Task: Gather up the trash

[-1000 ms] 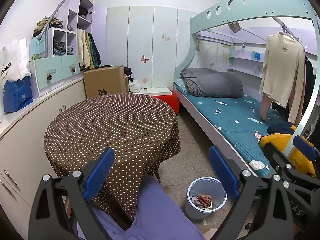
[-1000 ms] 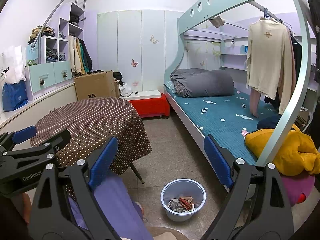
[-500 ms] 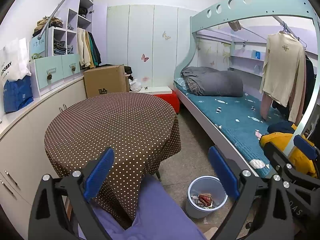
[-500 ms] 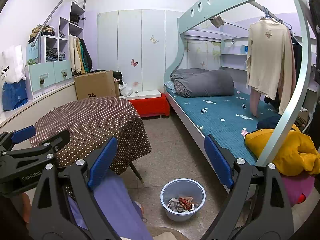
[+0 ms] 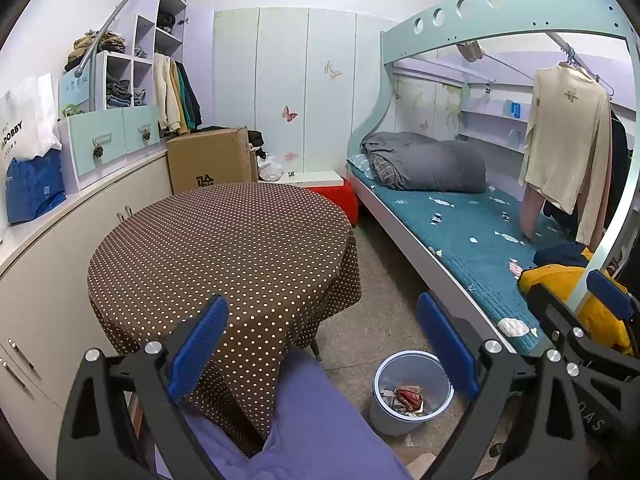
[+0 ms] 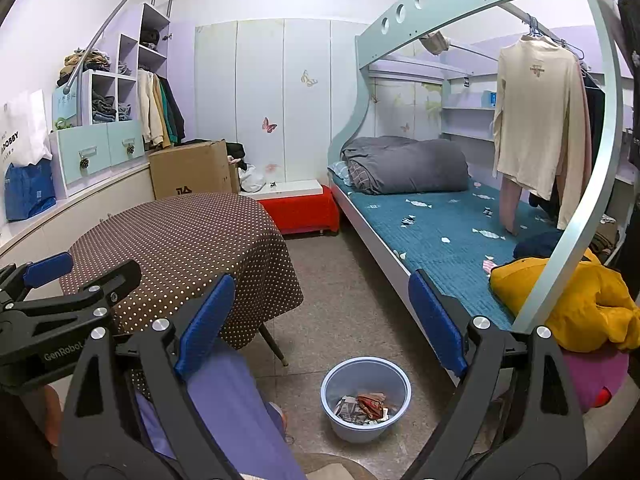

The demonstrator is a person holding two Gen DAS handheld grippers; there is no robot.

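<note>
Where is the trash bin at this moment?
The trash bin stands on the floor low in both wrist views, between the polka-dot table and the bed, holding crumpled wrappers.

The bin (image 6: pixel 366 398) stands on the floor between table (image 6: pixel 180 240) and bed (image 6: pixel 440 232), trash (image 6: pixel 366 404) inside.

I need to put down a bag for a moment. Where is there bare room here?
The polka-dot tabletop looks bare all over. The floor strip between table and bed is open down to the trash bin. The bed's near end is crowded by a yellow jacket.
</note>
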